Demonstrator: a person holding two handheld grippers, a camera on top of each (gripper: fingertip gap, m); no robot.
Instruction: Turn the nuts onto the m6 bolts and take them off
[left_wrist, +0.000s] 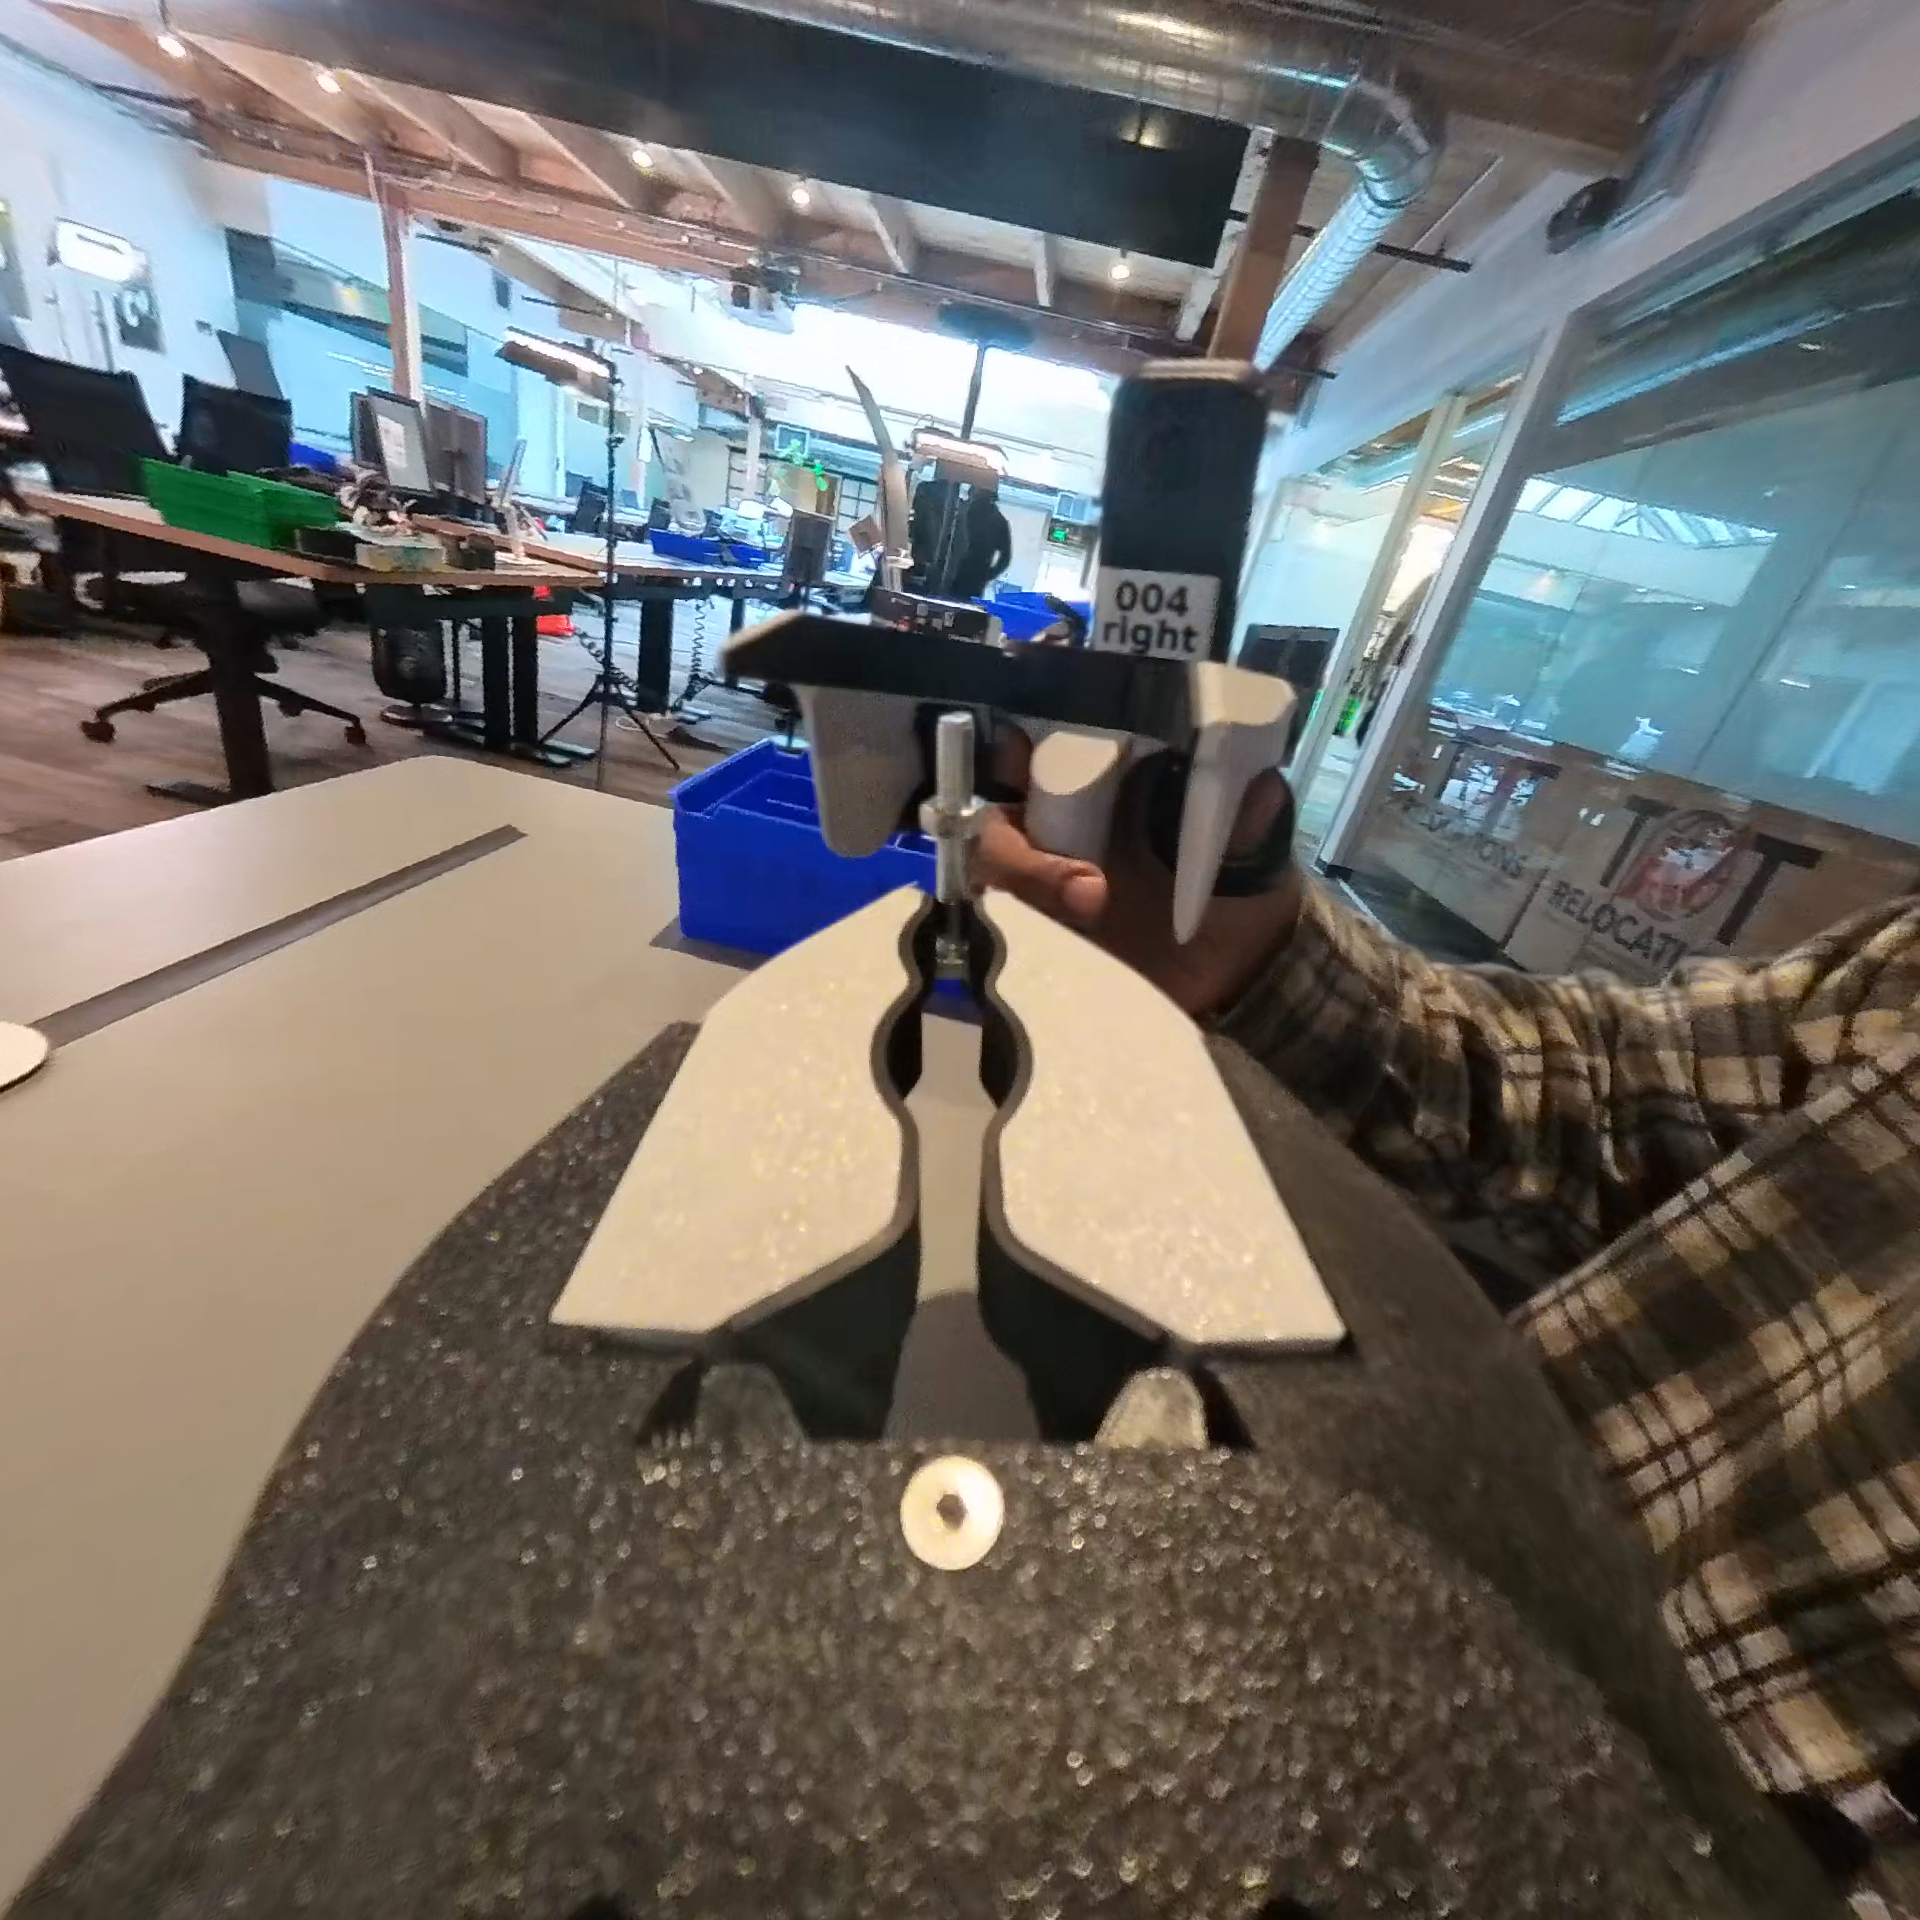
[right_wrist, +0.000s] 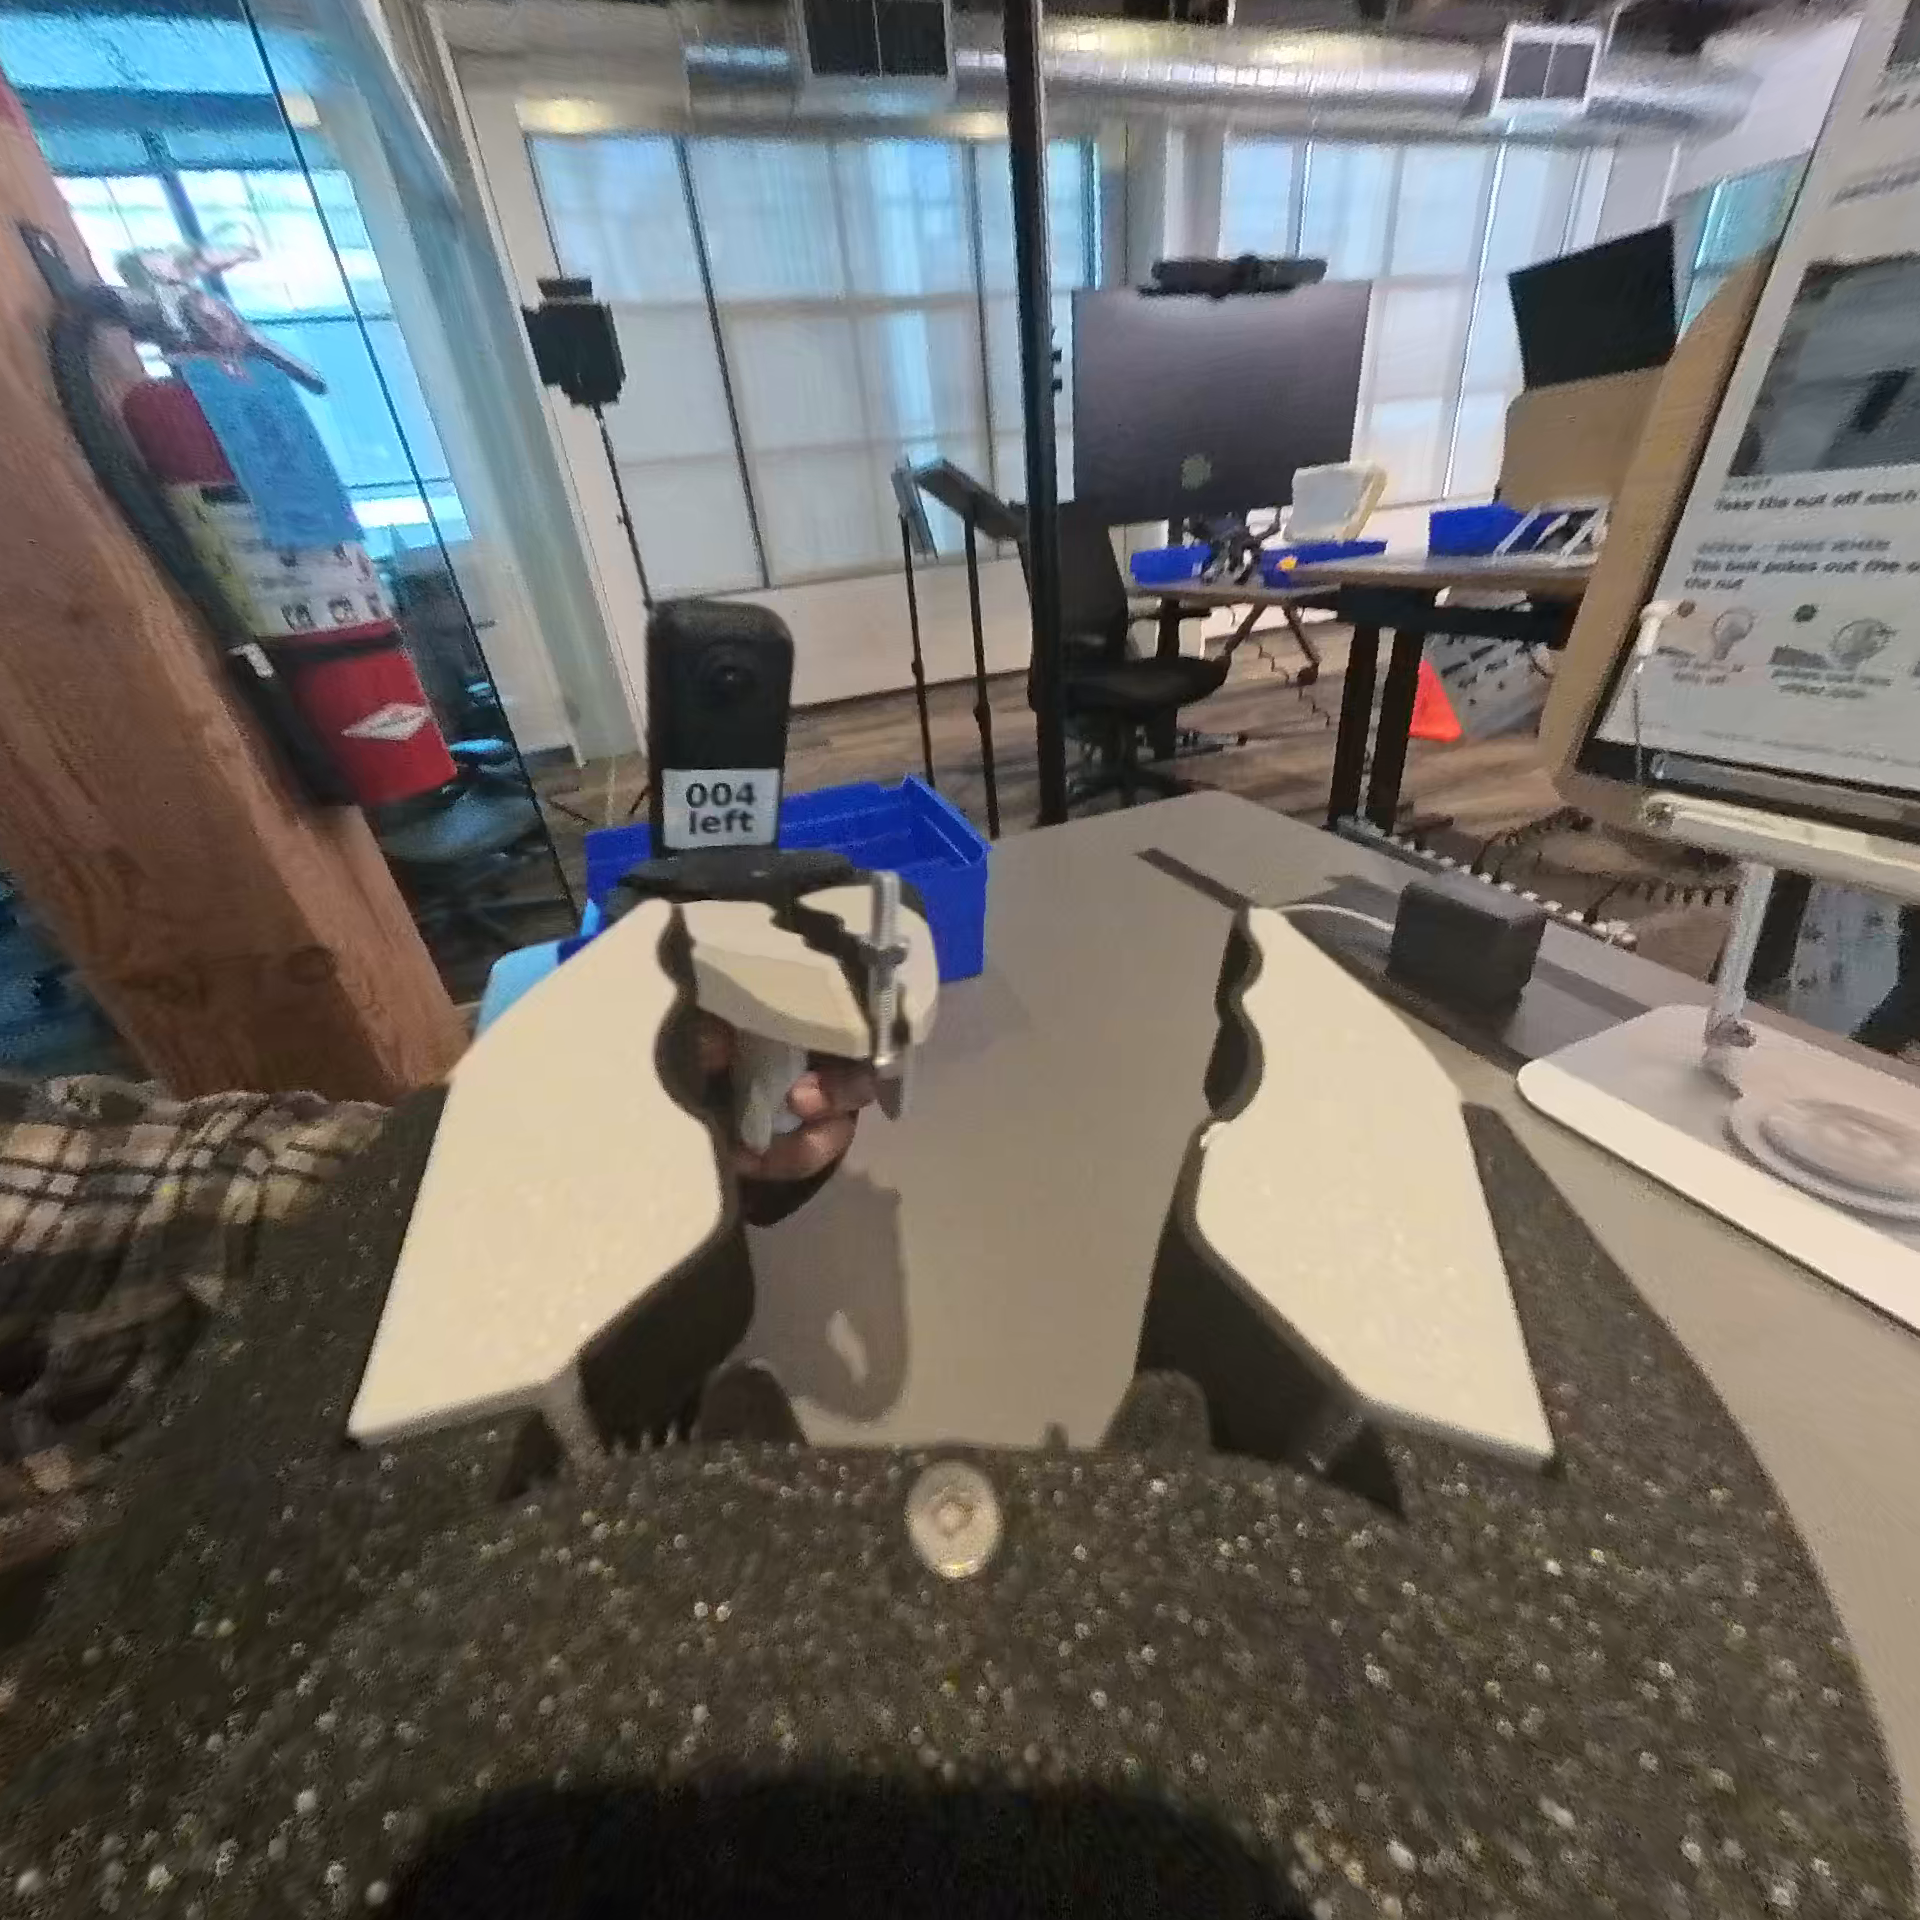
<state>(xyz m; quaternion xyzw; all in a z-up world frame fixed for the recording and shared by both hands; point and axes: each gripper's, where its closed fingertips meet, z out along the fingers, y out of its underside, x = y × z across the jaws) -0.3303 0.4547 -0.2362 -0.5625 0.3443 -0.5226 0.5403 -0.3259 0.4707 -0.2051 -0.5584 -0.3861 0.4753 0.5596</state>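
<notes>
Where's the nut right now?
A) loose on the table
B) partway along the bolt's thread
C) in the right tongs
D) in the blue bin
B: the nut sits midway up the bolt, which the left tongs clamp upright near its head; the right tongs stand wide open.

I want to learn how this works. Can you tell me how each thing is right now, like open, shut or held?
Left gripper: shut on the bolt, near its head.
Bolt: upright, held.
Nut: threaded partway down the bolt.
Right gripper: wide open, holding nothing.
Blue bin: open-topped, on the table.
</notes>
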